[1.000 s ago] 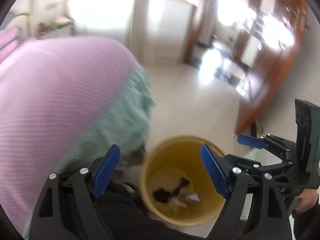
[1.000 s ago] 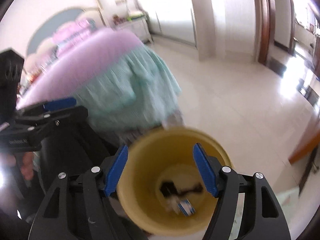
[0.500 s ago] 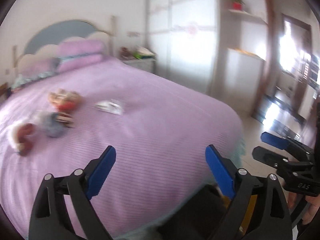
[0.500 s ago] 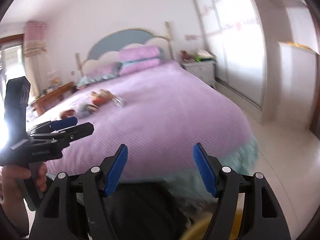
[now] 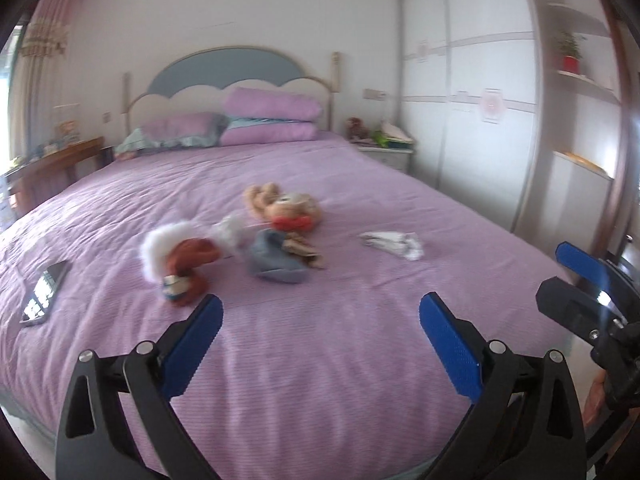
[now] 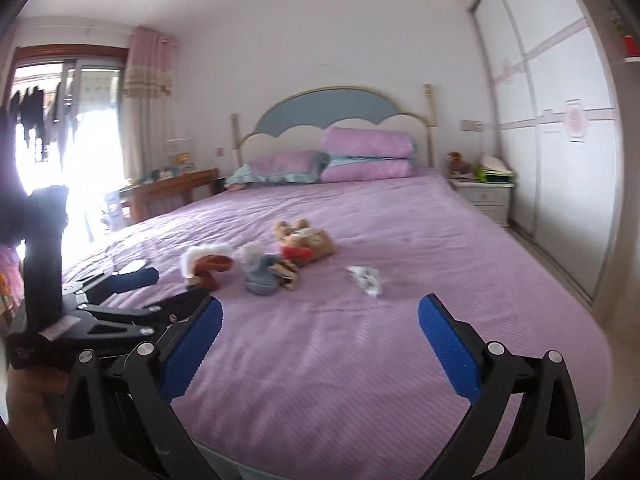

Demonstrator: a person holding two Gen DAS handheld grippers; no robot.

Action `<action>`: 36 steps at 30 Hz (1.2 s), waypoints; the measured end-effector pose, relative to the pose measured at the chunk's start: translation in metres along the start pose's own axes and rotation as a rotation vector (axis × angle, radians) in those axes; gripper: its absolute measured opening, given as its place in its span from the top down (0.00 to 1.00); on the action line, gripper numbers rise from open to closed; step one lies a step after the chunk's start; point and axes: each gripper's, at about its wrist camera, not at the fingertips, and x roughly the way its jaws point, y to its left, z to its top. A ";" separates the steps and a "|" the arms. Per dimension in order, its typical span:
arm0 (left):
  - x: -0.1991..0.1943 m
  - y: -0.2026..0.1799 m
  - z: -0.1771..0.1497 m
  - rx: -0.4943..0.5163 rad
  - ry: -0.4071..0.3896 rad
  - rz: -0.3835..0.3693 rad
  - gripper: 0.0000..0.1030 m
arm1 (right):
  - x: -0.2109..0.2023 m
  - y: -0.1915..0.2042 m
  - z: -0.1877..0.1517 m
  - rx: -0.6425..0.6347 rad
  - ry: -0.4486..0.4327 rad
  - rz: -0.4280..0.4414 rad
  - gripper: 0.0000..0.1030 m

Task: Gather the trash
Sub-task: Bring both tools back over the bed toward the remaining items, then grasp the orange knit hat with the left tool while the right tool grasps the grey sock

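A crumpled white wrapper lies on the purple bed, right of a heap of plush toys. It also shows in the right wrist view. My left gripper is open and empty, held over the foot of the bed, well short of the wrapper. My right gripper is open and empty too, at a similar distance. The right gripper shows at the right edge of the left wrist view, and the left gripper shows at the left of the right wrist view.
A brown and white plush, a grey cloth item and a teddy bear lie mid-bed. A dark phone lies on the bed's left. Pillows, a nightstand, a wardrobe and a desk surround the bed.
Both grippers have swung up from the yellow bin on the floor to face the bed. The bin has left both views. Both stay open.
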 end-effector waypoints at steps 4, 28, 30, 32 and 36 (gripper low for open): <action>0.005 0.026 -0.005 -0.023 0.020 0.053 0.04 | 0.020 0.020 0.002 -0.023 0.022 0.033 0.08; 0.100 0.110 0.005 -0.148 0.127 0.132 0.28 | 0.113 0.038 0.003 -0.031 0.170 0.117 0.08; 0.109 0.111 0.006 -0.150 0.145 0.144 0.30 | 0.120 0.037 0.005 -0.025 0.181 0.126 0.08; 0.116 0.113 0.006 -0.156 0.160 0.155 0.30 | 0.128 0.036 0.008 -0.024 0.191 0.131 0.08; 0.127 0.113 0.008 -0.145 0.178 0.187 0.30 | 0.141 0.036 0.012 -0.025 0.204 0.134 0.08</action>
